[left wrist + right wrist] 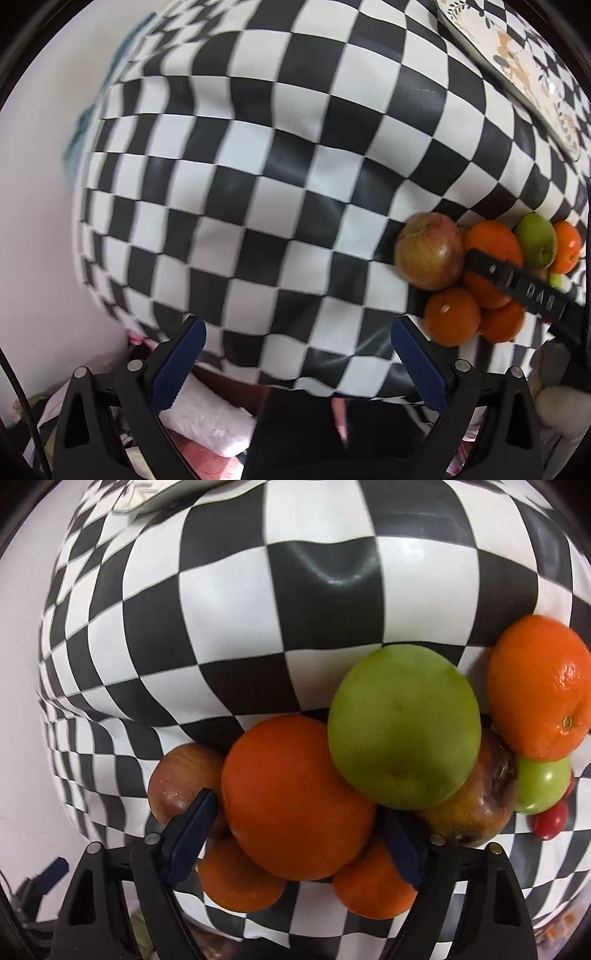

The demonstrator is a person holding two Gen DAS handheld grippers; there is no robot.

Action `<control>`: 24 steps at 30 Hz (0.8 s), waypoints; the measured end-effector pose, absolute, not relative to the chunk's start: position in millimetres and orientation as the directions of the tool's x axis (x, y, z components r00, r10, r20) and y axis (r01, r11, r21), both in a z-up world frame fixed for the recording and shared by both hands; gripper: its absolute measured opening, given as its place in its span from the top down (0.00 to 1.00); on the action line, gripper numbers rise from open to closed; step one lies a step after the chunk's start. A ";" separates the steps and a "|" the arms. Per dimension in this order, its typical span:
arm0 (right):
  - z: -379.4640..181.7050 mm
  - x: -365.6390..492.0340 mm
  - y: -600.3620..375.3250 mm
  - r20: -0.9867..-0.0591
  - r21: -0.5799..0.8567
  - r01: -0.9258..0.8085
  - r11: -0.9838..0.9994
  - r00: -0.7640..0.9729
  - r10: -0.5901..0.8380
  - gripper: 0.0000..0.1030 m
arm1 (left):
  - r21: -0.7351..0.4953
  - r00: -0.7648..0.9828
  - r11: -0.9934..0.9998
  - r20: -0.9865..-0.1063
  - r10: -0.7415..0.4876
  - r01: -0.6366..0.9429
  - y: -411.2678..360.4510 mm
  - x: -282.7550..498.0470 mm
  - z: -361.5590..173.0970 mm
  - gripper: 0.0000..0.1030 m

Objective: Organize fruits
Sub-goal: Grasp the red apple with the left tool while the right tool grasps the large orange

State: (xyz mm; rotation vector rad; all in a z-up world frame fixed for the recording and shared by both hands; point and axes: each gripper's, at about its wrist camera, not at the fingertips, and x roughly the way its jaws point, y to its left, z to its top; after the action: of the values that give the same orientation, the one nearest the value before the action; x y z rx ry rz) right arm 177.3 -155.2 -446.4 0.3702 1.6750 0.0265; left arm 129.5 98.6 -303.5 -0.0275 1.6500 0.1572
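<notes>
On the checkered black-and-white worktop (229, 602), the right claw (295, 830) straddles a large round orange (295, 797), seemingly gripping; next comes lifting. The left claw (297, 354) gapes empty.

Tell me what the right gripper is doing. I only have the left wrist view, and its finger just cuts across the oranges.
Observer: In the right wrist view, the right gripper has one finger on each side of the large orange and appears to be gripping it.
Operator: Is anything under the big green apple?
Observer: Yes, a brownish, bruised apple lies beneath the big green apple, touching it.
Operator: Is there any fruit at the pile's edge that I'm missing?
Observer: Small red fruits sit at the pile's right edge, beside a small green apple.
</notes>
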 end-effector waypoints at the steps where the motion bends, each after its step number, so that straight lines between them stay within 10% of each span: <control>1: -446.1 180.2 -151.9 -0.964 0.226 0.219 0.949 -0.093 0.251 0.21 | 0.041 -0.104 0.991 -0.994 0.028 -0.124 98.6 133.9 -309.1 0.00; 11: -425.3 174.6 -125.8 -0.971 0.226 0.192 0.955 -0.034 0.237 0.21 | -0.275 -0.231 0.932 -0.916 -0.329 -0.236 68.0 179.4 -376.4 0.01; 14: -427.9 178.3 -115.7 -0.969 0.232 0.200 0.952 -0.035 0.244 0.21 | -0.300 -0.232 0.923 -0.906 -0.354 -0.240 55.3 190.2 -385.3 0.12; 16: -430.7 172.4 -113.5 -0.968 0.237 0.205 0.950 -0.032 0.248 0.21 | -0.303 -0.242 0.920 -0.900 -0.363 -0.249 49.7 191.4 -396.2 0.40; 24: -436.6 190.0 -85.8 -0.968 0.234 0.238 0.943 -0.038 0.250 0.21 | -0.224 -0.196 0.963 -0.948 -0.250 -0.148 56.0 185.4 -394.4 0.41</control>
State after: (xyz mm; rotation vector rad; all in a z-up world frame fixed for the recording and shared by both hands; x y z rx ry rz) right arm 190.0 -85.8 -436.6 0.3813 1.6216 0.0093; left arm 185.4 56.0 -394.4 -0.2962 1.7748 -0.0951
